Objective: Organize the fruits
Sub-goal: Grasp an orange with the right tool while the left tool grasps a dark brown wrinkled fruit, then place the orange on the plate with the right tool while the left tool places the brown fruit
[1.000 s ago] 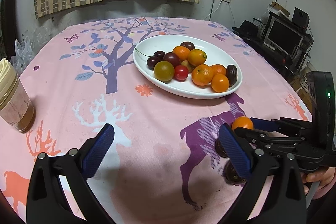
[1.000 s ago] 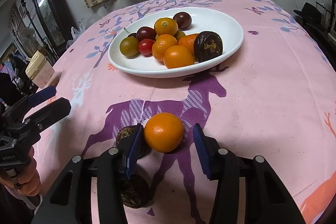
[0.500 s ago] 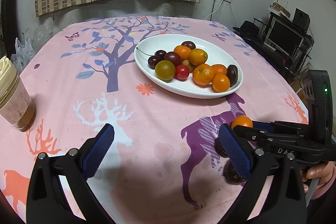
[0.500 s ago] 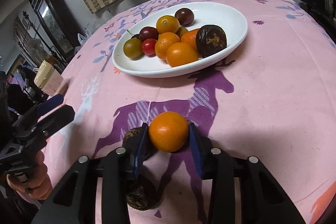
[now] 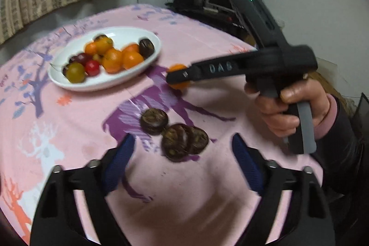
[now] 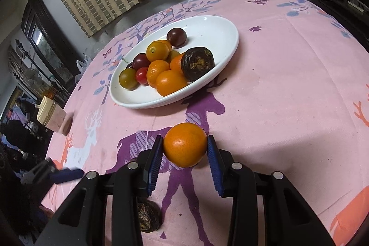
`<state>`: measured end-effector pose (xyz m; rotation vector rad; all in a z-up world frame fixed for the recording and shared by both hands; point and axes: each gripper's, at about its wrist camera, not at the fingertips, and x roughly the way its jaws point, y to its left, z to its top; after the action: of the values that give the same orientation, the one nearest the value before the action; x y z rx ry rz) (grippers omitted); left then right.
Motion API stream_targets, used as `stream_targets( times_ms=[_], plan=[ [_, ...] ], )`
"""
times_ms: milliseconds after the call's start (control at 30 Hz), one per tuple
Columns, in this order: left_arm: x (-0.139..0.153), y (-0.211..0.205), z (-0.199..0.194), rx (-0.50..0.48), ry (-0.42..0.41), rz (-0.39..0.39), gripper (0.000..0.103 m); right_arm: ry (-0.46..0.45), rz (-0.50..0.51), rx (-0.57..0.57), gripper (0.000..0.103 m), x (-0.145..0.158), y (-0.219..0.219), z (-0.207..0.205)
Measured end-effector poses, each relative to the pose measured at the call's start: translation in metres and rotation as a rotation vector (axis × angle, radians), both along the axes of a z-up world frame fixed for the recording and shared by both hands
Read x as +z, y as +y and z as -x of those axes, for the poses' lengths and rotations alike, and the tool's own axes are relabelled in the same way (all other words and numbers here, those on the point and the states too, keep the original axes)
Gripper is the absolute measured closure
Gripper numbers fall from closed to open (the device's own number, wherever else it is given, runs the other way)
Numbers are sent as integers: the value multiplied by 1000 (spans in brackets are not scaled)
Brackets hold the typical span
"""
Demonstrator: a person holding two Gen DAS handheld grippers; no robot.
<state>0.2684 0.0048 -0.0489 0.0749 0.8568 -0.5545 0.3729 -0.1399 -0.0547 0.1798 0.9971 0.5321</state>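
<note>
Your right gripper (image 6: 185, 149) clamps the orange (image 6: 185, 144) above the tablecloth (image 6: 288, 96); your left gripper (image 5: 182, 153) gapes wide over what look like three dark fruits (image 5: 175, 140), blurred.

The cloth (image 6: 288, 84) is pink, printed with purple deer, white and orange deer, and blue-leaved trees. On it sits a white plate (image 6: 214, 31) of orange, red, olive and dark purple fruit, and nearer than the plate an orange (image 6: 185, 144) between blue pads (image 6: 155, 159). Three dark brown fruits (image 5: 175, 133) lie on the purple deer.
</note>
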Motion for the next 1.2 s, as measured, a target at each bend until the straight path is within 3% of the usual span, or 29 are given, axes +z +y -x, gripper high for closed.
stream_targets(
  times_ms=[67,367,500,833,1033,1200],
  plan=[
    [-8,1,-7,-1,53,11,50,1,2,2,64,0,0,1],
    [-22,18,-21,15,146,117,51,9,-8,-7,64,0,-3,0],
    [-34,16,-31,-11,203,149,56,11,-17,-19,64,2,-6,0],
    [-41,25,-41,-28,236,223,62,8,-24,-22,64,4,-8,-1],
    [-28,31,-29,0,190,225,62,-8,-35,-31,64,6,-11,2],
    [-1,47,-23,71,93,259,62,-137,-37,31,64,24,-2,17]
  ],
)
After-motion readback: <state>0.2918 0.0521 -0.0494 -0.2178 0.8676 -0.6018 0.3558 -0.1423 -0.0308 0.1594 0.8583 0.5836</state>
